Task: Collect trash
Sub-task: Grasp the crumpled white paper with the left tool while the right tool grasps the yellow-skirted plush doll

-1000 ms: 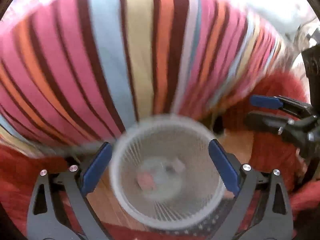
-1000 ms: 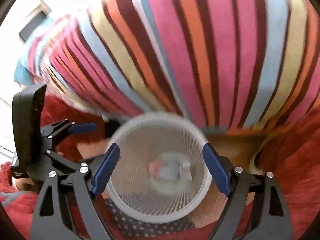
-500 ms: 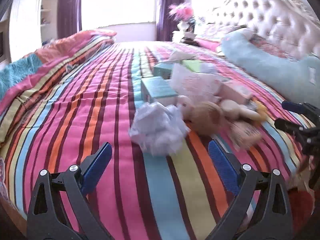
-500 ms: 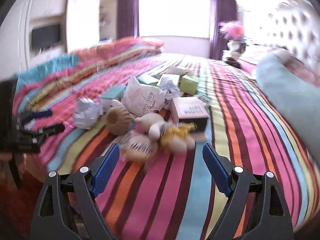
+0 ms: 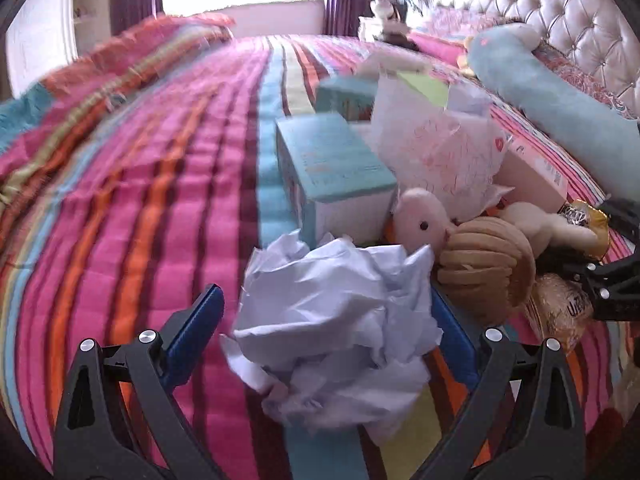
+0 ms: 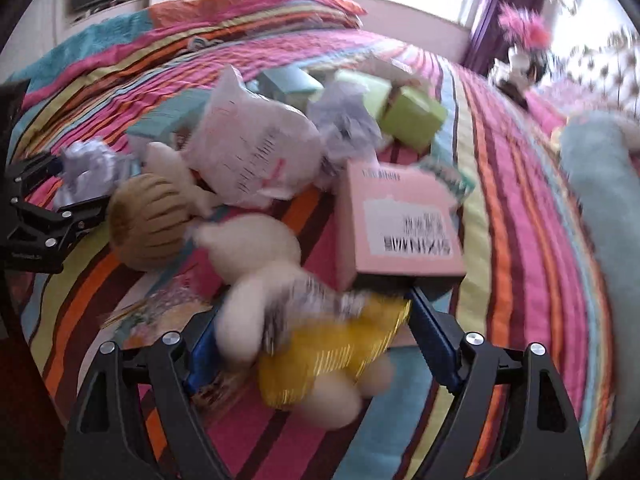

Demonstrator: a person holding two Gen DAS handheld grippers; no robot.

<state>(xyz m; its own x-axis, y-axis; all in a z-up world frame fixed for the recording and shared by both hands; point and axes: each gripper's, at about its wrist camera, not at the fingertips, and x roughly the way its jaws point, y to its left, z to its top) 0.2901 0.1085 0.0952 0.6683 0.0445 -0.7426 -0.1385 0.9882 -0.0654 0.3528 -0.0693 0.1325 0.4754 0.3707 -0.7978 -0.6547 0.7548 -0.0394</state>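
Note:
A crumpled white paper ball (image 5: pixel 336 320) lies on the striped bedspread (image 5: pixel 160 200), between the fingers of my open left gripper (image 5: pixel 324 332); the left pad stands clear of it. In the right wrist view a yellow snack wrapper (image 6: pixel 340 348) lies by a plush toy's pale limbs (image 6: pixel 248 332). My right gripper (image 6: pixel 316 328) straddles both, its jaws closing, and I see no firm pinch. Each gripper shows at the edge of the other's view: the right gripper (image 5: pixel 608 280) and the left gripper (image 6: pixel 48 216).
Beyond the paper ball lie teal boxes (image 5: pixel 332 160), a white plastic bag (image 5: pixel 436 152), a pink box (image 6: pixel 400 224), a green box (image 6: pixel 412 120), another paper wad (image 6: pixel 344 128) and a clear crinkly wrapper (image 5: pixel 560 312). A brown-haired doll (image 5: pixel 484 264) and a long blue plush (image 5: pixel 560 108) lie by the headboard.
Both grippers swung up from a white mesh basket on the floor to the bed. The left one closed in on the paper ball, the right one on the yellow wrapper.

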